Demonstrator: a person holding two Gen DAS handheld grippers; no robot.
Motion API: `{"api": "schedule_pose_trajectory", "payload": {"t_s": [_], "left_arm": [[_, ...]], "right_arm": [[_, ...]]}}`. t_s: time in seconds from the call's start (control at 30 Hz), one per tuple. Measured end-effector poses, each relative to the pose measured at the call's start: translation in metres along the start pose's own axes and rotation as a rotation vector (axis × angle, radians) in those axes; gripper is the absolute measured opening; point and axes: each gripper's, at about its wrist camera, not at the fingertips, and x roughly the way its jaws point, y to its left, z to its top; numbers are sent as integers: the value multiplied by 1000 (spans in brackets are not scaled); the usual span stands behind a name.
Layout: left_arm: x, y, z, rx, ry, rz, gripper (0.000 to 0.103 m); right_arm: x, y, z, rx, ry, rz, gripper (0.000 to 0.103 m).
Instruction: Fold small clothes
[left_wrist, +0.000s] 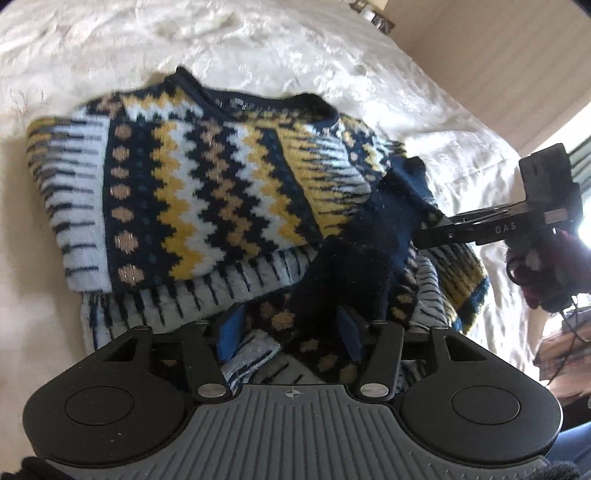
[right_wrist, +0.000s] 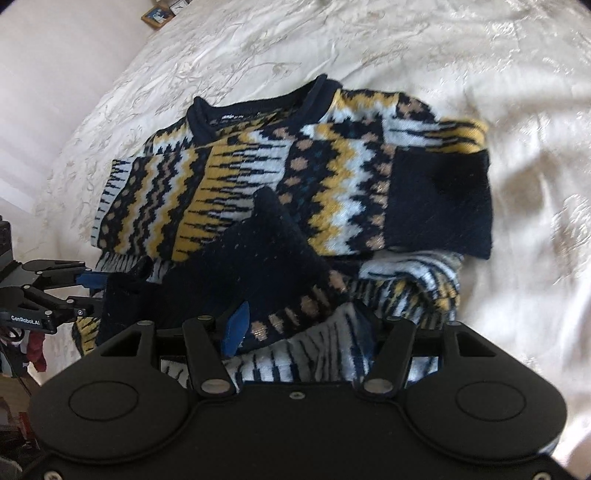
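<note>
Ahead of both my pairs of fingers spreads the white bedspread (right_wrist: 461, 59), and on it lies the patterned sweater (left_wrist: 207, 184), navy, yellow and pale blue, with its collar at the far end and both sleeves folded in across the chest. Its near hem is bunched up directly under and between my fingers.

My left gripper (left_wrist: 290, 332) stands about half open. Knit fills the gap between its blue pads (left_wrist: 231, 334): a strip with tan dots on navy and a fold of pale ribbing, with a dark navy cuff (left_wrist: 343, 280) rising just beyond the tips. Whether the pads press on that fabric I cannot tell.

My right gripper (right_wrist: 295, 328) is spread somewhat wider. The pale striped hem humps up between its fingers and over the right-hand one, which is largely hidden; the left blue pad (right_wrist: 236, 326) sits against the dotted navy band. Again I cannot say whether it is gripping. From this side the left gripper shows low on the left, its tips at the navy cuff edge.
</note>
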Motion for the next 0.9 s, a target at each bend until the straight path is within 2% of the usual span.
{"api": "schedule_pose_trajectory", "payload": {"t_s": [0.13,0.17,0.2,0.23,0.27,0.33,0.43,0.67,0.77,0.9], "left_arm": [[12,2,6,-31,63,-39,51],[15,1,7,-44,76,-36,46],[16,0,8,-47,72,-36,41],[16,-2,7,-47,63,-38,27],[16,-4,6,-48,53,-29,18],[12,-9,2,-41,28,-11,11],[-1,-20,-6,-38,-42,47,5],[-57,-36,-26,-106,-289,214,5],[-76,-40,-29,-104,-357,262,5],[-86,-40,-30,-114,-393,300,5]], "right_arm": [[8,-1,-1,21,13,21,64],[9,-2,0,26,14,21,62],[10,-2,0,29,14,21,52],[9,-1,1,30,11,21,38],[8,-1,2,30,3,16,32],[4,1,2,28,-9,23,12],[-7,7,-1,-9,-42,-4,12],[-49,22,-12,-30,-168,-41,12],[-63,29,-14,-49,-204,-62,12],[-75,33,-16,-46,-243,-99,12]]}}
